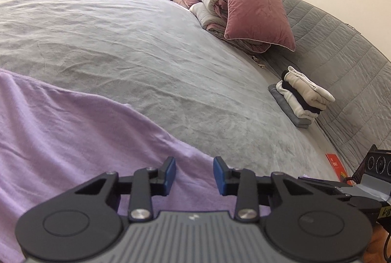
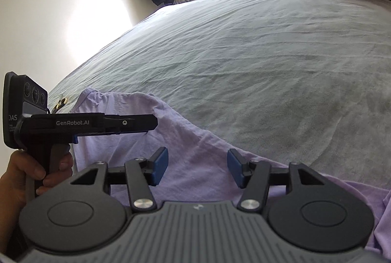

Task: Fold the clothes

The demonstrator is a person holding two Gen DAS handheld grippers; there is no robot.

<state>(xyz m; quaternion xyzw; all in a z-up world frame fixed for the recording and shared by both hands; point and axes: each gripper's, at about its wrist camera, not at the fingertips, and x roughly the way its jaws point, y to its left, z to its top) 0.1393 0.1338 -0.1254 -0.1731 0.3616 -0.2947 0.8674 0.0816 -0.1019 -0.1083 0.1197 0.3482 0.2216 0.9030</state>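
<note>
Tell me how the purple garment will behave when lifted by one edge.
The purple garment is probably floppy: it lies in soft wrinkles on the bed. Likely light, since the cloth looks thin. It should drape and sag rather than hold shape.

grey bed [image 1: 146, 48] bears lilac garment [image 1: 61, 128], folded stack [image 1: 303, 96], pillow [image 1: 256, 6].

Lilac garment [image 1: 73, 131] looking like soft matt knit cloth, lightly creased; grey bedspread [image 1: 146, 48] showing plush, wrinkled nap; pillow [image 1: 256, 6] at 1 o'clock reading as sheeny velvet; left gripper [image 1: 194, 176] showing matt black plastic, blue rubbery pads, shiny metal screws.
</note>
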